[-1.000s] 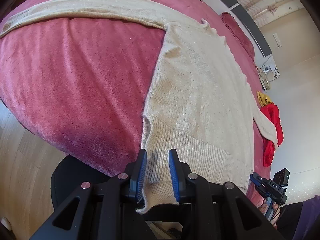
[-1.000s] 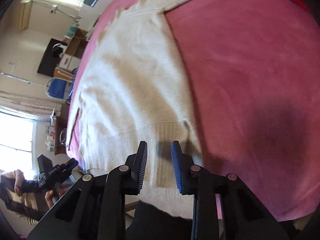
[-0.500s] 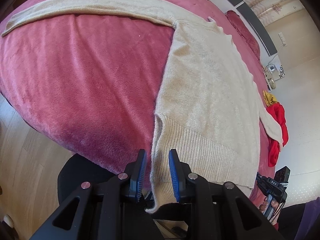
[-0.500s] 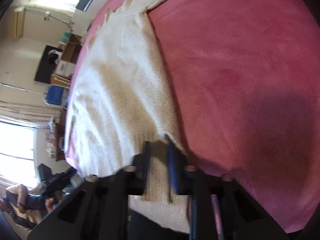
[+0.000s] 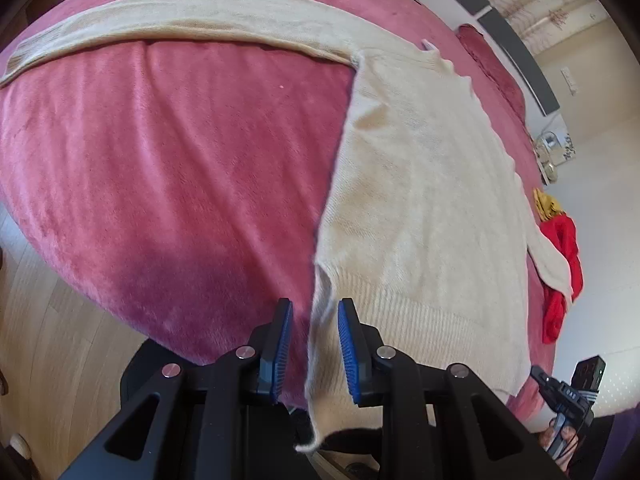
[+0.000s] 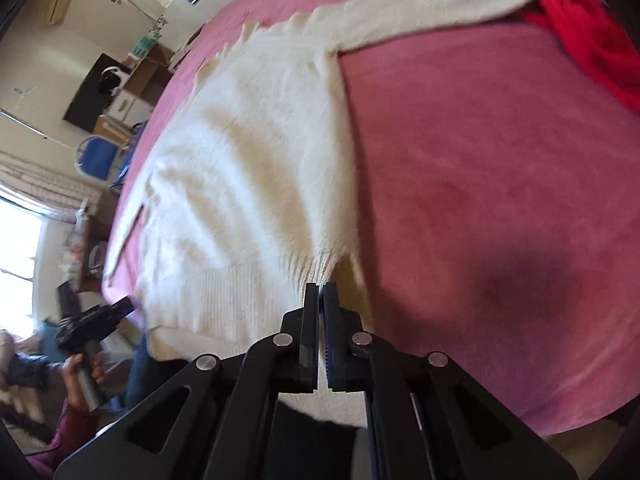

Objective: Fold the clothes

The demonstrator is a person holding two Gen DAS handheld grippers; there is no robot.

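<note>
No fold shows yet on the cream sweater (image 5: 420, 208). From my left wrist camera it lies flat and spread on the pink bed cover (image 5: 180, 168), hem toward me, with one sleeve (image 5: 180, 20) stretched out straight across the far side of the bed. My left gripper (image 5: 314, 344) sits at the near hem corner: the ribbed edge hangs between the blue pads, but there is a gap on either side of the cloth, so I read it as open around the hem, not clamped. Further off, a red garment (image 5: 562, 276) and something yellow (image 5: 546, 202) lie at the bed's far edge, the sweater's other sleeve end resting over the red one. The other rig shows at the lower right corner.

From my right wrist camera, the right gripper (image 6: 321, 304) is closed, its pads pinching the ribbing at the opposite hem corner, where the knit puckers into the tips. The sweater body runs away from me toward the neckline, still unfolded. I judge this as the very start: one corner secured, the other not yet, every fold left to do. The red garment (image 6: 592, 36) under the sleeve could snag or drag along when that sleeve comes in. A person's hand (image 6: 80, 372) holds the left rig at the lower left; room furniture beyond is clear of the bed.
</note>
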